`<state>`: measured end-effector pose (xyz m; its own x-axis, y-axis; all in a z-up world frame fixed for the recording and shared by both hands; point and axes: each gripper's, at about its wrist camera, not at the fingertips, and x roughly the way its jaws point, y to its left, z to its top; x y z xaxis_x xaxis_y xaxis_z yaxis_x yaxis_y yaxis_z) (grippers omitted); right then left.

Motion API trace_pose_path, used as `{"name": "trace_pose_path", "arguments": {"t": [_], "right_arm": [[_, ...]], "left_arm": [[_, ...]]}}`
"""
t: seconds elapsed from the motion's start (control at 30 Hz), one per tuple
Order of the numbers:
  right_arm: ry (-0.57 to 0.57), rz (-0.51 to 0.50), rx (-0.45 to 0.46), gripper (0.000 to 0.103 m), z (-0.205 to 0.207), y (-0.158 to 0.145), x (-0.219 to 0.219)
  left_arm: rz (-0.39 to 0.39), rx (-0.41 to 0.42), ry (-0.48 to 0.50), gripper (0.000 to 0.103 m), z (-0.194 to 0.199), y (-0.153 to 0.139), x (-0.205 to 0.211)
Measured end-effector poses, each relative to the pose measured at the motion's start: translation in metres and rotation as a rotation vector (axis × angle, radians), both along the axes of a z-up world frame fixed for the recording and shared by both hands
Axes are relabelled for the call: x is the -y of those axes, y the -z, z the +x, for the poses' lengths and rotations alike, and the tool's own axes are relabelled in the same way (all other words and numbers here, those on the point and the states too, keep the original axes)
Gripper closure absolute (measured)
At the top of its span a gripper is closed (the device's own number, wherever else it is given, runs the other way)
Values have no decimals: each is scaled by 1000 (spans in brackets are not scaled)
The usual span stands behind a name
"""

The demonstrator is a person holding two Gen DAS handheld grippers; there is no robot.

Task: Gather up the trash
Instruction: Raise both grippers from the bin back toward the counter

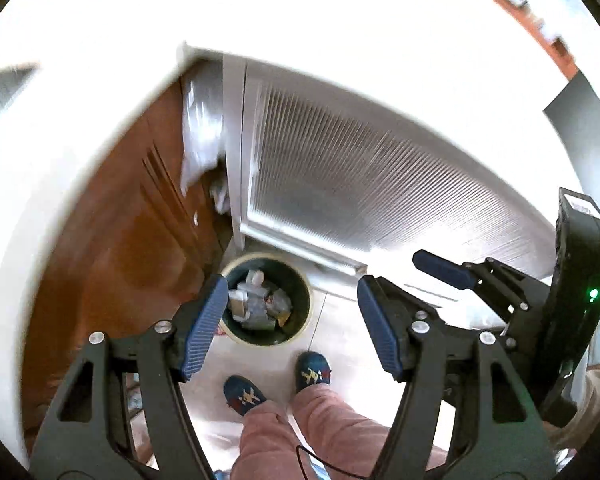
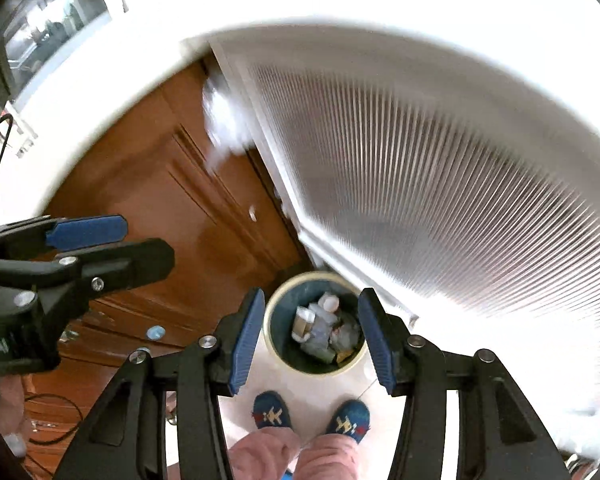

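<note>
Hovering above the bin [image 1: 266, 299], the left gripper [image 1: 291, 322] and right gripper [image 2: 308, 334] gape wide, both empty. Judging by this, dropping looks done; next comes finding more trash.

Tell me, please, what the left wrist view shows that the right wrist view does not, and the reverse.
Only the left wrist view: the right tongs from the side, open and empty, and a green light on their body.
Only the right wrist view: the left tongs from the side, a glass-fronted cabinet and a black cable on the floor.
Both: the trash bin, filled with crumpled trash, blue slippers, the wooden cabinet door and the ribbed white panel.
</note>
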<state>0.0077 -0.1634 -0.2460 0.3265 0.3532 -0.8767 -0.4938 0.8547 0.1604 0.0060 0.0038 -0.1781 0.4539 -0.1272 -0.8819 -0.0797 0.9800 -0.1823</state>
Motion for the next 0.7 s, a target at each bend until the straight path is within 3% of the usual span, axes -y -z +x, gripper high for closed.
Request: {"name": "trace_pose_path", "arguments": {"t": [0.27, 0.7], "right_arm": [[6, 69, 161, 53, -2, -123, -1], [64, 194, 405, 53, -4, -295, -3]], "left_arm": [[74, 144, 33, 38, -8, -114, -8], [92, 348, 32, 38, -18, -252, -31]]}}
